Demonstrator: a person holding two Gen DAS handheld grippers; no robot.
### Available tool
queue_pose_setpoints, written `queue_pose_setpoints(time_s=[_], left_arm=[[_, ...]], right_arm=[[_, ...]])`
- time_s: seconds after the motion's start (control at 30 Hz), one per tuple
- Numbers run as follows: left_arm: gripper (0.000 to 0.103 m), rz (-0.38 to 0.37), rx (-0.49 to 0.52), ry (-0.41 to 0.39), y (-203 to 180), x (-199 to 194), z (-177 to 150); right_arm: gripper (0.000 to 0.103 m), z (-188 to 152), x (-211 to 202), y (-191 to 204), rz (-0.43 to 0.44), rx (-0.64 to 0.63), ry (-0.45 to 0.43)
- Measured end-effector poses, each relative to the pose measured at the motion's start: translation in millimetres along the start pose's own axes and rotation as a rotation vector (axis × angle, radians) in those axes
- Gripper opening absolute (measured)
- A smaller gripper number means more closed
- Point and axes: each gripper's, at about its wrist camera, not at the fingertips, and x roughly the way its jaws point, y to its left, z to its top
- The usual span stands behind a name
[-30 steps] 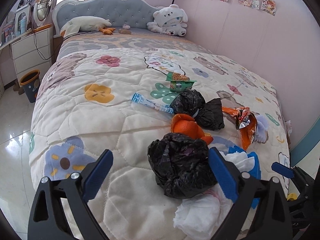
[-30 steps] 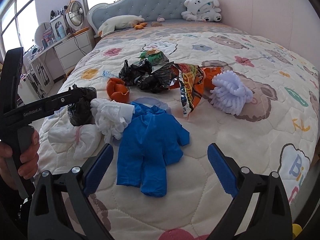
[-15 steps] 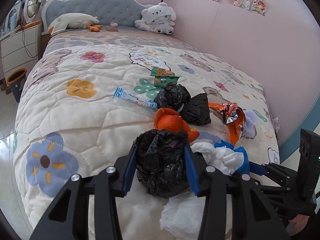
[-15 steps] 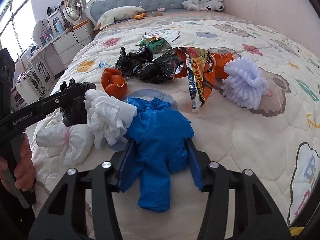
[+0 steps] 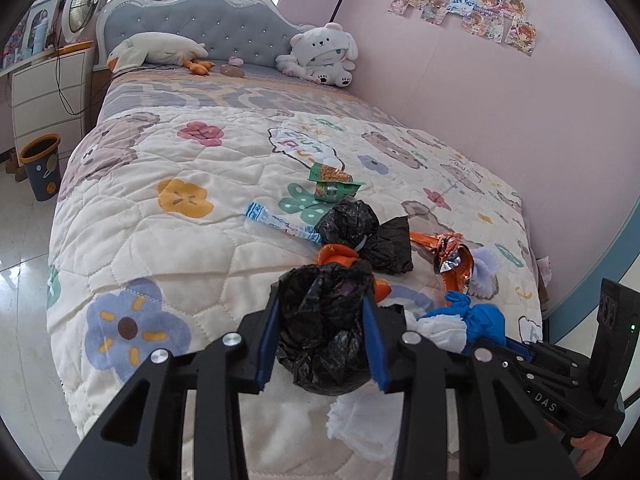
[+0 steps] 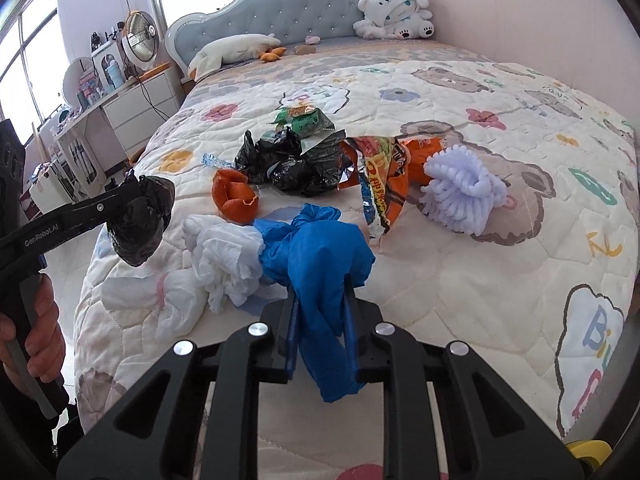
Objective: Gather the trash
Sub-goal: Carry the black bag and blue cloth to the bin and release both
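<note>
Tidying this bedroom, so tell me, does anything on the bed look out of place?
Yes: litter lies on the quilt, including orange peel, crumpled black plastic bags, an orange foil snack wrapper and white tissues. Plush toys at the headboard look normal.

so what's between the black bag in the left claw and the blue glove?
White tissue lies crumpled between the black bag and the blue glove, touching the glove; right wrist view.

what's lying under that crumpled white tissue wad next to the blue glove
The white tissue wad rests partly on another white wad with pink marks, on the quilt. Anything beneath them is hidden.
</note>
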Motion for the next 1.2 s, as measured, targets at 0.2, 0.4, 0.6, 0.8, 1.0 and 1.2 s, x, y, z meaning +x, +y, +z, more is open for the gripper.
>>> queue_pose_setpoints(time_s=[0.2,0.4,0.6,0.8,1.0,1.2], left_arm=[[0.035,0.006,0.008,-0.034,-3,-23,2],[0.035,0.015,0.039,-0.051,-13,-45,-3],[0.035,0.011,0.049,-0.068,-24,-64,-9],[0.035,0.000,0.069,-0.086,-38,-81,-15],[0.035,-0.012,0.107,-0.098,-61,-98,-23],[0.035,-0.033,0.149,-0.115,-90,-115,-31]], right_arm=[[0.018,3,-32,-2,0.003,0.007,-0.053],[0.018,3,-62,-2,0.002,0.013,-0.099],[0.018,-2,-89,0,-0.001,0.012,-0.135],[0.018,-7,-113,-3,-0.008,0.016,-0.162],[0.018,-17,-140,-9,-0.009,0.029,-0.192],[0.018,-30,-167,-22,-0.024,0.051,-0.215]])
